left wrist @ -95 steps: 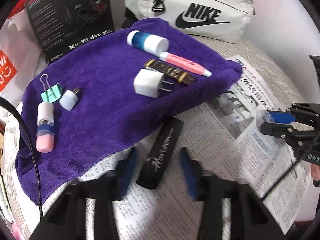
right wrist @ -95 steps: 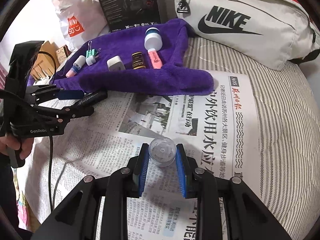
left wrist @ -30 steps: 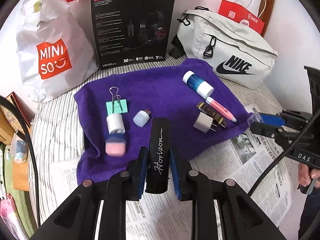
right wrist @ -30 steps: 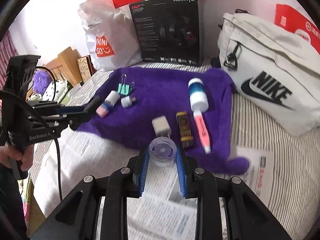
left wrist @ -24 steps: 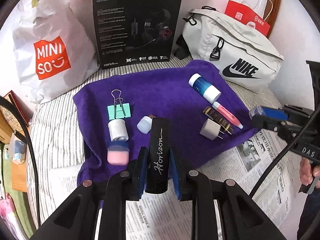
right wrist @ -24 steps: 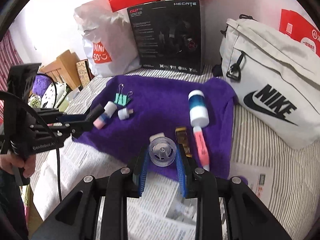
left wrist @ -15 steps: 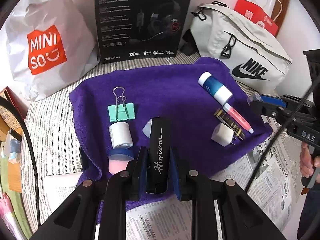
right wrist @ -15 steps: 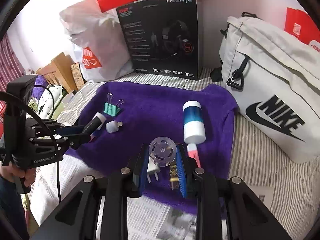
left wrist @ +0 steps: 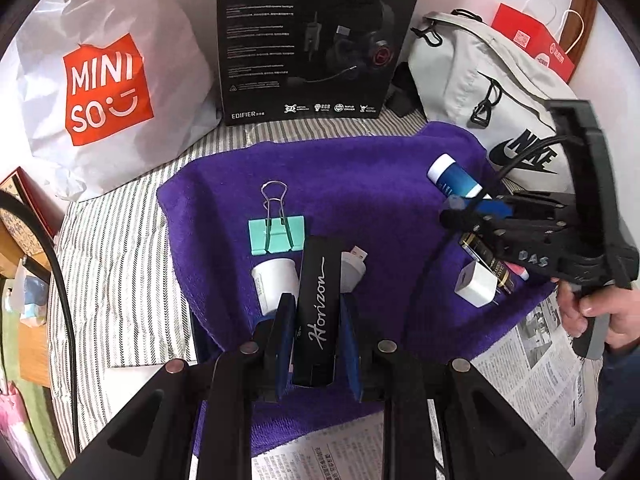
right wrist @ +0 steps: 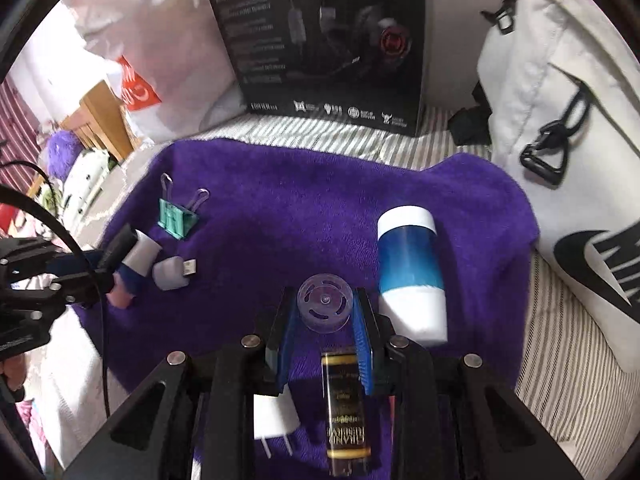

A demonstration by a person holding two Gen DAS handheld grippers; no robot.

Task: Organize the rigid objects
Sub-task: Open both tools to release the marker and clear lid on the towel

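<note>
My left claw (left wrist: 318,320): clamped on the black Horizon case (left wrist: 320,308), over the purple towel (left wrist: 360,184) near its front edge.
My right claw (right wrist: 325,312): pinching the clear round cap (right wrist: 325,306) above the towel's right side, beside the blue bottle (right wrist: 412,268).

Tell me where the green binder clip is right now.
The green binder clip lies on the purple towel's left part in the left wrist view, just beyond the white cap.

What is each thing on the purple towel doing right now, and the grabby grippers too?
Left gripper: shut on the black Horizon case, above the purple towel.
Right gripper: shut on the clear round cap.
Green binder clip: lying flat, handles folded out.
Blue-and-white bottle: lying on its side.
White charger plug: lying down, prongs out.
</note>
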